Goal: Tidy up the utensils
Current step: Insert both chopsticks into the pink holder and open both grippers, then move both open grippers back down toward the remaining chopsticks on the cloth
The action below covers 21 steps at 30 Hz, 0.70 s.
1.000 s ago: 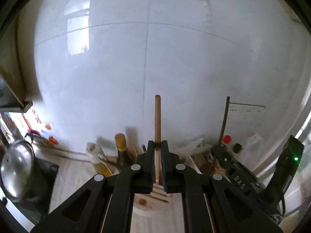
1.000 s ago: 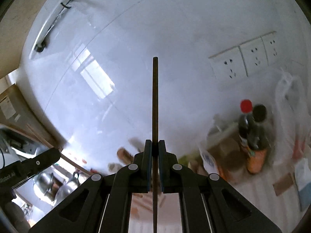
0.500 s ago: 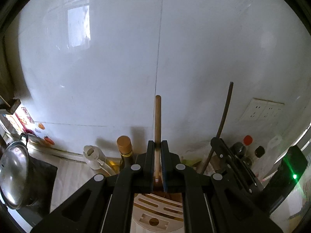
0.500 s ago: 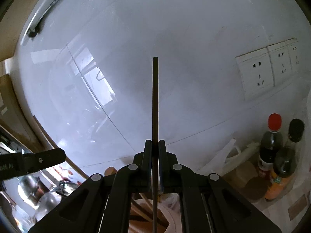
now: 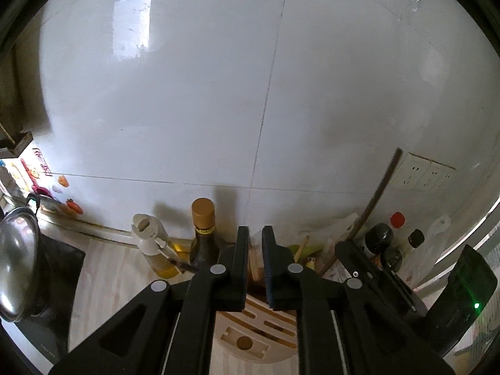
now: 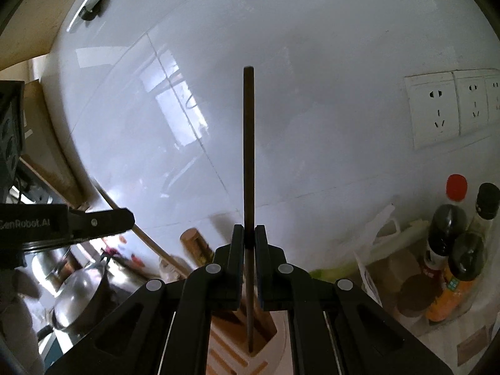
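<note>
The left gripper (image 5: pixel 255 243) stands slightly parted above the wooden utensil holder (image 5: pixel 256 340), holding nothing; a light wooden stick (image 5: pixel 254 265) rises between its jaws, its lower end hidden. The right gripper (image 6: pixel 249 237) is clamped on one dark chopstick (image 6: pixel 249 156), upright, tip inside the holder's compartment (image 6: pixel 250 340). Three bottles (image 6: pixel 450 234) stand right, partly blurred.

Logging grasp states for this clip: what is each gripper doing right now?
Left gripper: open, holding nothing, above the wooden utensil holder.
Right gripper: shut on the dark chopstick, which stands upright.
</note>
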Available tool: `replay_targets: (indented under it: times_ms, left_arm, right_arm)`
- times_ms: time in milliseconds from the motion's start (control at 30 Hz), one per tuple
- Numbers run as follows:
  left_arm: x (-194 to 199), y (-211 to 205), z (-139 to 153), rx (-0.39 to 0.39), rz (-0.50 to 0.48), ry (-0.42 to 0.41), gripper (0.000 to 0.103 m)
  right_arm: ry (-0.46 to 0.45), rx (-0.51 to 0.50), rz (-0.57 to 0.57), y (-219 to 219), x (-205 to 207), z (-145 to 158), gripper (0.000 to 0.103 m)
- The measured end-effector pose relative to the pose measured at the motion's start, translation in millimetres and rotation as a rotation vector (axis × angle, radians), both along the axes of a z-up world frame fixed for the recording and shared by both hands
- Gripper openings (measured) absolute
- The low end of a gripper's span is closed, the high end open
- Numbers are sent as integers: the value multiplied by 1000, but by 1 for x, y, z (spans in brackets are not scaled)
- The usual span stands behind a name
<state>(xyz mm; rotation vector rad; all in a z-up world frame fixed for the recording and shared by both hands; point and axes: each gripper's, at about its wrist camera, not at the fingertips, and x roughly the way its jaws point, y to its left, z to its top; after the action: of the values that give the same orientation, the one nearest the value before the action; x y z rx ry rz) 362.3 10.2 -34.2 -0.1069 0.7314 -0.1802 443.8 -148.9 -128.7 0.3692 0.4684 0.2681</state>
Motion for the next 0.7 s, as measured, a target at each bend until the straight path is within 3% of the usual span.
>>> replay_targets:
  times_ms: [33, 100, 133, 167, 267, 367, 433, 567, 700]
  left_arm:
    - [-2, 1, 1, 2, 5, -2, 13]
    - [-7, 4, 5, 14, 28, -5, 33]
    - [-10, 5, 6, 16, 40, -8, 60]
    - [-13, 8, 8, 11, 49, -19, 78]
    - [-25, 14, 12, 19, 76, -48, 84]
    - [-38, 19, 10, 47, 99, -55, 102]
    - [-47, 22, 7, 68, 115, -62, 103]
    - [-66, 23, -12, 132, 134, -33, 103]
    - [-85, 18, -49, 139, 109, 32, 103]
  right_arm:
    - [16, -8, 11, 0, -2, 1, 8]
    - [37, -15, 30, -1, -5, 5, 14]
    - [38, -23, 33, -2, -7, 8, 24]
    - [33, -32, 33, -2, -11, 12, 35]
    - [20, -48, 32, -5, -21, 20, 46]
    - [29, -48, 7, -12, -33, 28, 51]
    - [58, -60, -34, -20, -43, 31, 59]
    - [138, -104, -131, -37, -65, 29, 86]
    - [241, -134, -204, -57, -92, 13, 87]
